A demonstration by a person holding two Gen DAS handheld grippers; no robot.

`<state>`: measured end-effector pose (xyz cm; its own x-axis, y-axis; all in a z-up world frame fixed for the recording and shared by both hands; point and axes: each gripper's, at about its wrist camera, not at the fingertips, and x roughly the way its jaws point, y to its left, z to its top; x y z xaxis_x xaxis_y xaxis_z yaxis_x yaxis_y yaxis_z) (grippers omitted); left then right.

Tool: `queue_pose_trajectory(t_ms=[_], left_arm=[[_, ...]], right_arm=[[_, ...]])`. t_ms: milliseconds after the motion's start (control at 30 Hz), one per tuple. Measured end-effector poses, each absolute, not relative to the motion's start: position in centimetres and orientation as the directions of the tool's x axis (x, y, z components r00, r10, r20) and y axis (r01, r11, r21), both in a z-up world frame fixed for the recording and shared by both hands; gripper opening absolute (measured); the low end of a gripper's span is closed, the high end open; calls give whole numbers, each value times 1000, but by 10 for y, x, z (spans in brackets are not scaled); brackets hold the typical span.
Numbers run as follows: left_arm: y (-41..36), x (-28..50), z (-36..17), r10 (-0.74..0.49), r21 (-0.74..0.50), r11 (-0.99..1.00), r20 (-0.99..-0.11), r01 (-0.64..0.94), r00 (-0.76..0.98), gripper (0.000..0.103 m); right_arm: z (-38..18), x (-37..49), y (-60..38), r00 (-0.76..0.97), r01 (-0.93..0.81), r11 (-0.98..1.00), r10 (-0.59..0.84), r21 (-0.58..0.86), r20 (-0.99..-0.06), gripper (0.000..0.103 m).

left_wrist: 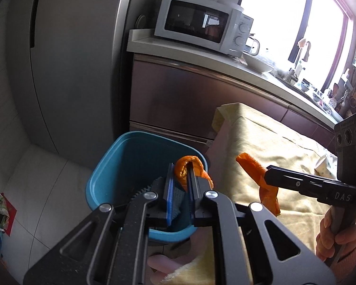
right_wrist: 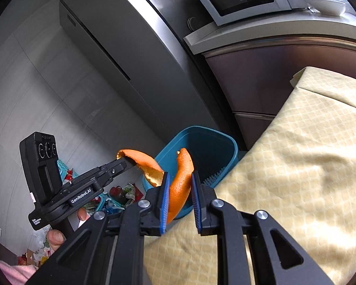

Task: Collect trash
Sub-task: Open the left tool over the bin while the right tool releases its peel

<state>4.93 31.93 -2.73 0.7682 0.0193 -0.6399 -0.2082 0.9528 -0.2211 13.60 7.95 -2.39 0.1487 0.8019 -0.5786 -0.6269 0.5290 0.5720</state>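
**Two peels, one bin, little margin**

Each gripper is clamped on a strip of orange peel. The left gripper (left_wrist: pixel 180 178) pinches its curled peel (left_wrist: pixel 189 166) over the mouth of the blue bin (left_wrist: pixel 111 166), which stands on the floor against the cloth-covered table (left_wrist: pixel 261 142). The right gripper (right_wrist: pixel 180 193) holds the other peel (right_wrist: pixel 181 182) nearer the bin's table-side rim.

Risks, as I judge them: the right peel sits close to the rim, so letting go here could drop it on the yellow tablecloth (right_wrist: pixel 296 178) or the floor. The two grippers are close and could knock together.

The left wrist view looks down into the bin, showing something spiky inside. The right wrist view alone shows the left peel's overhang and a basket of clutter (right_wrist: pixel 111 201) on the floor.
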Motion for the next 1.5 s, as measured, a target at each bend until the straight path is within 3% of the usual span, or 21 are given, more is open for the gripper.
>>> queue_pose_trajectory(t_ms=[900,1000,1133,1500], left_arm=[[349,86,-78,87,-174,934,-737,-313,670,11],[349,91,-83,89,-171,933,-743,-317,664,13],[348,95,-88,81,-175,934,-747,-313,660,30],[327,79,-73,40,-195,950,-697,-244,716,35]], right_arm=[[-62,148,173,97,-622,622,664,476,-741,18],[-62,147,175,106,-622,629,658,466,-746,18],[-61,143,170,103,-621,623,667,476,-738,18],[-39,127,126,144,-638,596,714,488,-685,29]])
